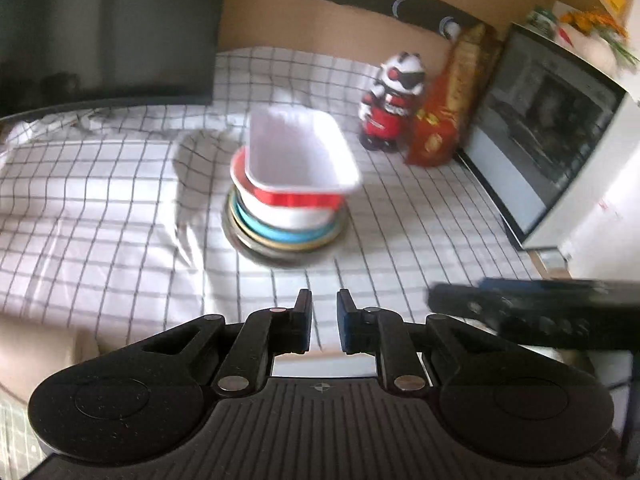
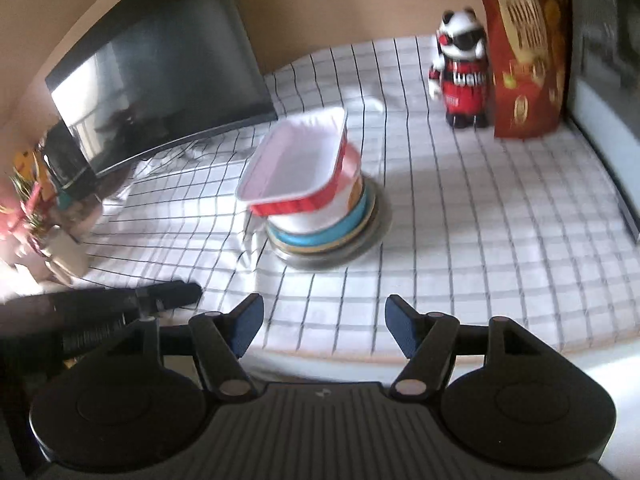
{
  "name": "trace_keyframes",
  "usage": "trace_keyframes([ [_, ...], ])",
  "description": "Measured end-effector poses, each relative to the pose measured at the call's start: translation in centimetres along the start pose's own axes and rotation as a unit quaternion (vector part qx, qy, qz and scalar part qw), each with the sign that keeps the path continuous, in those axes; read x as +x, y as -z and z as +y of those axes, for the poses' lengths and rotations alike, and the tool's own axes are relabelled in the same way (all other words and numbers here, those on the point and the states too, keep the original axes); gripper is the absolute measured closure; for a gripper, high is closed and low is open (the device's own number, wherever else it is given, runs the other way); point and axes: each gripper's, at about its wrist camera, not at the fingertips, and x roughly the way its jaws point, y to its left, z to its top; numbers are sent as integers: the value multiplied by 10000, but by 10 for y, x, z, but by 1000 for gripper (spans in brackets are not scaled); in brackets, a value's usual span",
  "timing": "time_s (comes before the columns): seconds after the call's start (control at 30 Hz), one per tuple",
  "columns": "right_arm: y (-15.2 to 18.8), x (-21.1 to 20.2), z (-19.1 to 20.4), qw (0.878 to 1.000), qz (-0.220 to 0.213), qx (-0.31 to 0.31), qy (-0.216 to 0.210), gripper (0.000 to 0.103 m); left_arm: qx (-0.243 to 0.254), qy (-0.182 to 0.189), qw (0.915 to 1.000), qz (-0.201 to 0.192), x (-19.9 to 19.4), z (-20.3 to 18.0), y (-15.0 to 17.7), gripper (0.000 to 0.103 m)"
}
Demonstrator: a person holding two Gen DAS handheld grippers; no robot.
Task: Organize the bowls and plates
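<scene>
A stack of dishes (image 1: 286,220) stands in the middle of the checked tablecloth: a grey plate at the bottom, a tan and a blue plate, a white bowl, and a red-sided square white bowl (image 1: 298,152) tilted on top. It also shows in the right wrist view (image 2: 324,220), with the square bowl (image 2: 296,160) leaning left. My left gripper (image 1: 324,308) is nearly shut and empty, short of the stack. My right gripper (image 2: 324,320) is open and empty, short of the stack.
A panda figure (image 1: 390,100) and a red box (image 1: 448,108) stand at the back right beside a microwave oven (image 1: 548,128). A dark monitor (image 2: 160,68) stands at the back left. The other gripper shows at the right (image 1: 540,316). The table's front edge is near.
</scene>
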Motion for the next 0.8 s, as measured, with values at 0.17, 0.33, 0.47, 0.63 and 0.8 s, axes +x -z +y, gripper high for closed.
trace_keyframes([
  [0.17, 20, -7, 8, 9996, 75, -280, 58, 35, -35, 76, 10000, -5, -19, -13, 16, 86],
  [0.33, 23, -16, 8, 9995, 62, -292, 102, 35, 39, -61, 9999, -117, -32, -23, 19, 86],
  [0.47, 23, -19, 10, 9995, 61, -318, -6, 35, -27, -108, 9998, -162, -35, -23, 18, 86],
  [0.63, 22, -20, 12, 9995, 61, -301, -86, 35, -44, -111, 9997, -194, -36, -23, 16, 86],
  [0.8, 22, -19, 13, 9994, 88, -322, -108, 35, -62, -99, 9998, -171, -35, -23, 16, 86],
])
